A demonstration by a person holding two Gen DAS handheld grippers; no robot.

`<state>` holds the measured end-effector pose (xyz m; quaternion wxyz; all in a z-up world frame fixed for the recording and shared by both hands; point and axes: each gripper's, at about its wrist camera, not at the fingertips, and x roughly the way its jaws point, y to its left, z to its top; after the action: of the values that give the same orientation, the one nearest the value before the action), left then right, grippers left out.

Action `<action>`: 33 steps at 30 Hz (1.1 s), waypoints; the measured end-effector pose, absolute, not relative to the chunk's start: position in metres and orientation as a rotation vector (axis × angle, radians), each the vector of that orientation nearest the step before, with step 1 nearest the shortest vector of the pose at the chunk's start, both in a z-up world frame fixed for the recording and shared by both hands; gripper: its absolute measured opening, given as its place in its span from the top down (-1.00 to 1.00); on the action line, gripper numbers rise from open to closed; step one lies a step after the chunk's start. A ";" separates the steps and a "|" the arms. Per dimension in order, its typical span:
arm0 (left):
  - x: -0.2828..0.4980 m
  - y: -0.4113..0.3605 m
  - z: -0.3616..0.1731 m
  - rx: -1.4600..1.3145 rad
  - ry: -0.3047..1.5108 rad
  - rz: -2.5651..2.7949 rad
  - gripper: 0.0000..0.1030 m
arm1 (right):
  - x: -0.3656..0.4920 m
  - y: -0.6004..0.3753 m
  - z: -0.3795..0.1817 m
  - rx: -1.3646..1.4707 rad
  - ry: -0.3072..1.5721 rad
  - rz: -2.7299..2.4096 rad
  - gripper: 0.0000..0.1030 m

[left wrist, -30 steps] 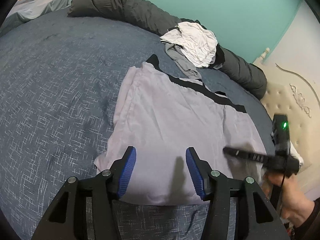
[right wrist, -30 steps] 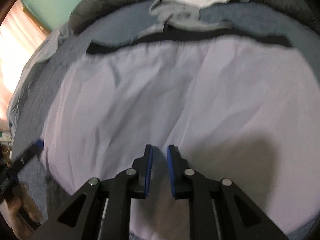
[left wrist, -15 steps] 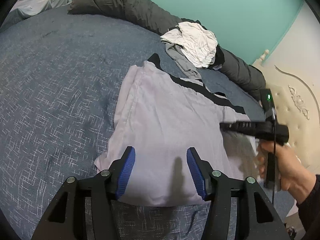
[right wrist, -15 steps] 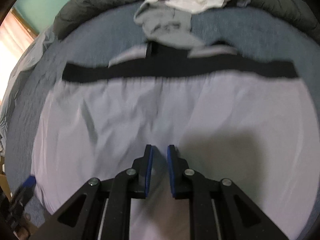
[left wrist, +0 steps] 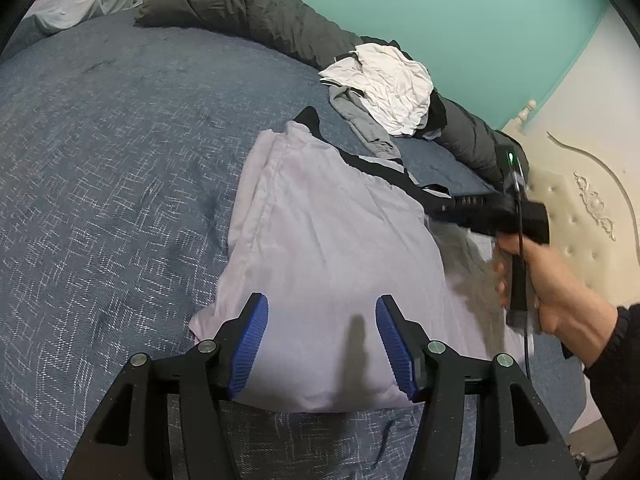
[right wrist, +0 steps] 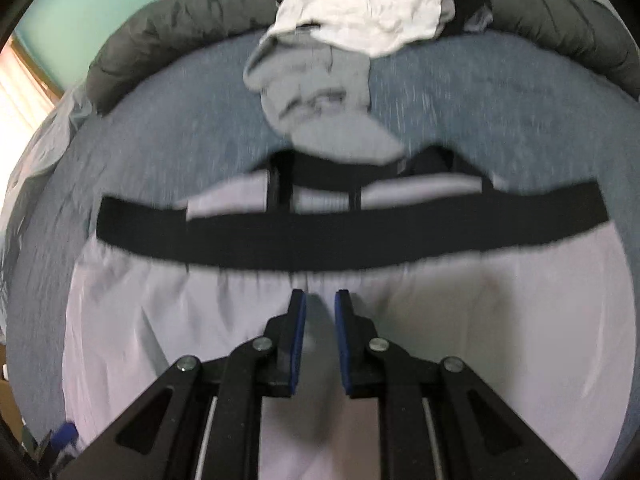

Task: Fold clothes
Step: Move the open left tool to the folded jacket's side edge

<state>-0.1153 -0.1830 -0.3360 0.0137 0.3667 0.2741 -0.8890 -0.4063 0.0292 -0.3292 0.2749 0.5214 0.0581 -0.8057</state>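
- The bed [left wrist: 100, 168] has a blue woven cover with a pale crosshatch pattern; its left part is bare and gives much open room.
- A dark grey padded roll [left wrist: 240, 8] runs along the far edge of the bed, under a green wall.
- The shorts [left wrist: 332, 248], of thin, smooth lilac cloth with soft creases, lie flat in the middle of the bed, toward its right side; the left hem is a double seam.
- Their black waistband [right wrist: 340, 236] is a flat wide strip at the far side of the shorts; in the right wrist view it is blurred.
- The left gripper [left wrist: 322, 344] hangs over the near edge of the shorts, its ribbed blue pads far apart, holding nothing.
- A pile of clothes [left wrist: 384, 80], crumpled white on grey, lies against the roll, beyond the waistband.
- The right gripper [right wrist: 320, 308] is over the shorts, just before the waistband; its pads stand narrow with a small gap, and no cloth is between them.
- A hand [left wrist: 552, 280] holds it near the right edge of the bed, beside a cream tufted headboard [left wrist: 592, 208].
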 end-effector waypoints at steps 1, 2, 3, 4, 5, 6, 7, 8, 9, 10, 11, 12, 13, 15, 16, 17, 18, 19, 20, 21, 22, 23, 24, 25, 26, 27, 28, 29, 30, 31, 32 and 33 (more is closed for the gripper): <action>-0.115 -0.183 -0.336 1.143 0.856 -2.769 -0.18 | -0.413 0.025 -0.331 1.410 0.158 -2.163 0.73; -0.115 -0.183 -0.337 1.145 0.856 -2.768 -0.18 | -0.419 0.021 -0.332 1.417 0.159 -2.160 0.73; -0.116 -0.183 -0.337 1.146 0.857 -2.768 -0.18 | -0.417 0.026 -0.330 1.410 0.143 -2.154 0.73; -0.116 -0.183 -0.337 1.148 0.858 -2.768 -0.18 | -0.414 0.031 -0.328 1.403 0.126 -2.148 0.73; -0.116 -0.183 -0.337 1.150 0.859 -2.767 -0.19 | -0.412 0.036 -0.326 1.397 0.110 -2.142 0.73; -0.116 -0.183 -0.338 1.151 0.860 -2.767 -0.19 | -0.409 0.041 -0.325 1.390 0.093 -2.136 0.72; -0.117 -0.184 -0.338 1.153 0.861 -2.767 -0.19 | -0.406 0.046 -0.323 1.383 0.077 -2.130 0.72; -0.117 -0.184 -0.338 1.154 0.862 -2.766 -0.19 | -0.404 0.051 -0.321 1.376 0.061 -2.123 0.72; -0.117 -0.184 -0.339 1.156 0.863 -2.766 -0.19 | -0.401 0.056 -0.319 1.369 0.044 -2.117 0.72; -0.117 -0.184 -0.339 1.158 0.863 -2.766 -0.19 | -0.399 0.061 -0.317 1.362 0.028 -2.110 0.72; -0.118 -0.184 -0.339 1.159 0.864 -2.765 -0.19 | -0.396 0.066 -0.315 1.355 0.012 -2.104 0.73; -0.118 -0.184 -0.339 1.160 0.867 -2.765 -0.20 | -0.394 0.071 -0.313 1.348 -0.004 -2.097 0.73; -0.117 -0.185 -0.338 1.153 0.886 -2.763 -0.20 | -0.391 0.076 -0.311 1.341 -0.020 -2.090 0.72; -0.115 -0.187 -0.337 1.140 0.923 -2.759 -0.20 | -0.386 0.086 -0.307 1.327 -0.051 -2.076 0.72; -0.114 -0.189 -0.336 1.133 0.942 -2.756 -0.20 | -0.383 0.091 -0.305 1.320 -0.067 -2.070 0.72; -0.113 -0.190 -0.335 1.126 0.960 -2.754 -0.20 | -0.381 0.096 -0.303 1.312 -0.083 -2.063 0.72; -0.112 -0.191 -0.334 1.119 0.979 -2.751 -0.20 | -0.378 0.102 -0.302 1.305 -0.098 -2.056 0.72; -0.111 -0.192 -0.333 1.112 0.997 -2.749 -0.21 | -0.369 0.112 -0.303 1.298 -0.107 -2.061 0.72; -0.110 -0.192 -0.332 1.112 1.014 -2.747 -0.23 | -0.360 0.122 -0.304 1.290 -0.116 -2.067 0.72; -0.109 -0.191 -0.332 1.116 1.016 -2.746 -0.25 | -0.351 0.132 -0.305 1.283 -0.125 -2.072 0.72; -0.108 -0.190 -0.331 1.118 1.010 -2.744 -0.27 | -0.342 0.143 -0.306 1.275 -0.134 -2.077 0.72; -0.107 -0.189 -0.330 1.120 1.004 -2.742 -0.28 | -0.333 0.153 -0.307 1.267 -0.143 -2.082 0.72; -0.106 -0.188 -0.329 1.123 1.003 -2.739 -0.28 | -0.324 0.163 -0.308 1.260 -0.153 -2.088 0.72; -0.104 -0.187 -0.328 1.124 1.008 -2.734 -0.28 | -0.316 0.173 -0.309 1.252 -0.162 -2.093 0.72; -0.102 -0.186 -0.328 1.121 1.013 -2.731 -0.29 | -0.307 0.184 -0.310 1.245 -0.171 -2.098 0.72; -0.098 -0.185 -0.326 1.118 1.005 -2.724 -0.29 | -0.298 0.194 -0.312 1.237 -0.180 -2.103 0.72; -0.093 -0.183 -0.325 1.118 0.993 -2.716 -0.29 | -0.289 0.204 -0.313 1.229 -0.189 -2.108 0.72; -0.090 -0.183 -0.324 1.116 0.995 -2.710 -0.30 | -0.280 0.214 -0.314 1.221 -0.198 -2.113 0.72; -0.085 -0.183 -0.324 1.119 1.006 -2.698 -0.31 | -0.274 0.222 -0.315 1.215 -0.195 -2.120 0.72; -0.081 -0.183 -0.325 1.122 1.018 -2.686 -0.31 | -0.271 0.228 -0.318 1.216 -0.192 -2.120 0.72; -0.075 -0.184 -0.325 1.123 1.027 -2.669 -0.32 | -0.268 0.233 -0.320 1.218 -0.196 -2.118 0.72; -0.071 -0.184 -0.326 1.123 1.038 -2.658 -0.32 | -0.265 0.239 -0.323 1.223 -0.203 -2.115 0.71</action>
<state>-0.0708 -0.1841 -0.3256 0.0377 0.3662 0.3382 -0.8661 -0.2646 0.2394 -0.3230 0.3382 0.4695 -0.0777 -0.8118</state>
